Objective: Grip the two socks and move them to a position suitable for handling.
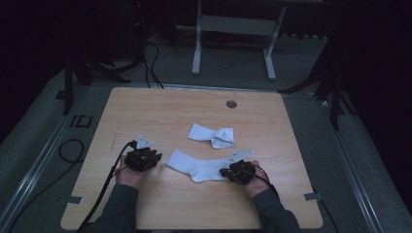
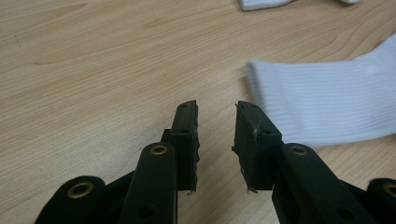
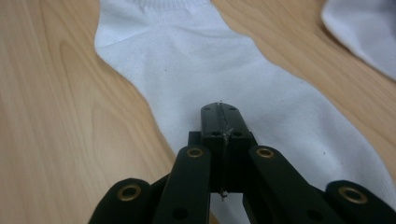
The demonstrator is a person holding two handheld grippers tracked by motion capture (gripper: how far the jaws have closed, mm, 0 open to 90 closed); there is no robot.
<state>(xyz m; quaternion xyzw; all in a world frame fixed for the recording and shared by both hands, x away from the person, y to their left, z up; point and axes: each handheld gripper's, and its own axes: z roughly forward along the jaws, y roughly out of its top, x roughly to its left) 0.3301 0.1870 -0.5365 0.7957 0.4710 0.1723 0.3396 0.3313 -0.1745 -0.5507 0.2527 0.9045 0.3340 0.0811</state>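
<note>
The white sock [image 1: 201,167], soft, light and limp, lies flat on the tabletop [image 1: 145,111], its toe pinched between the closed right fingers [image 3: 220,112], its cuff just beside the wide-open, empty left fingers [image 2: 187,126].

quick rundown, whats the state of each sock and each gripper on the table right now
near sock: laid out flat, full length, between the two grippers
far sock: bunched at one end, lying apart from the grippers
left gripper: open, nothing between its jaws, just short of the near sock's cuff end
right gripper: jaws pressed together over the near sock's toe end; whether fabric is pinched cannot be told
</note>
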